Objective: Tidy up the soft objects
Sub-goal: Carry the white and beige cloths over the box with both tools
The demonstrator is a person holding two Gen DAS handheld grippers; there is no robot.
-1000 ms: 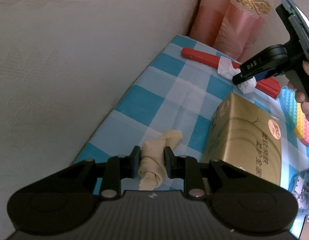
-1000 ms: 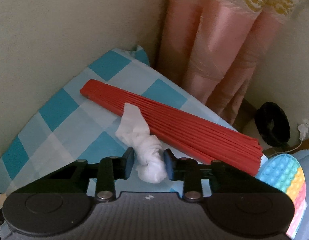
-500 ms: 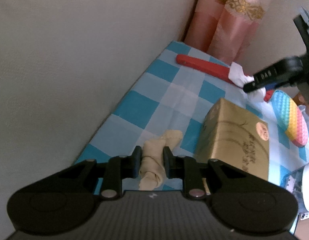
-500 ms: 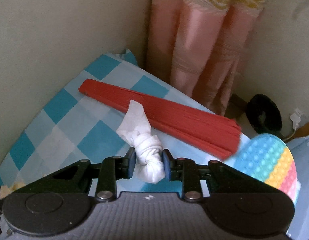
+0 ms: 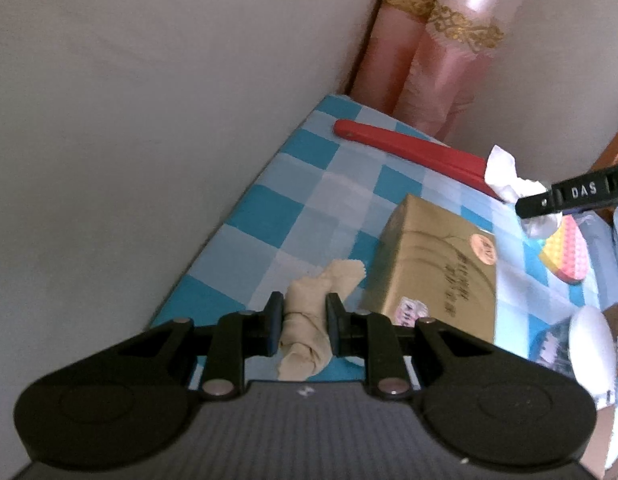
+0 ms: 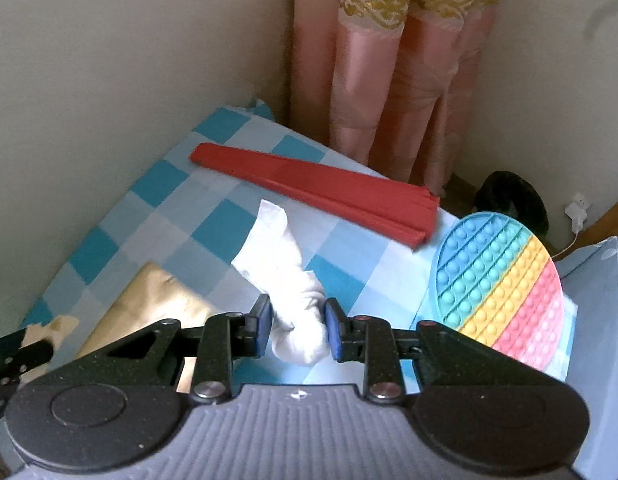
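My left gripper (image 5: 301,322) is shut on a knotted beige cloth (image 5: 315,304) and holds it above the blue checked tablecloth (image 5: 269,216) near the wall. My right gripper (image 6: 297,322) is shut on a knotted white cloth (image 6: 285,264) and holds it above the cloth between the gold box (image 6: 149,300) and the pop mat. The white cloth (image 5: 505,176) and the right gripper's finger (image 5: 577,194) also show in the left wrist view at the right.
A gold box (image 5: 437,264) stands right of my left gripper. A closed red fan (image 6: 321,188) lies at the back. A rainbow pop mat (image 6: 505,280) lies at the right. Pink curtains (image 6: 389,72) and walls bound the corner.
Both grippers have lifted and drawn back from the table with their cloths. The white cloth has come off the red fan and moved right, toward the pop mat.
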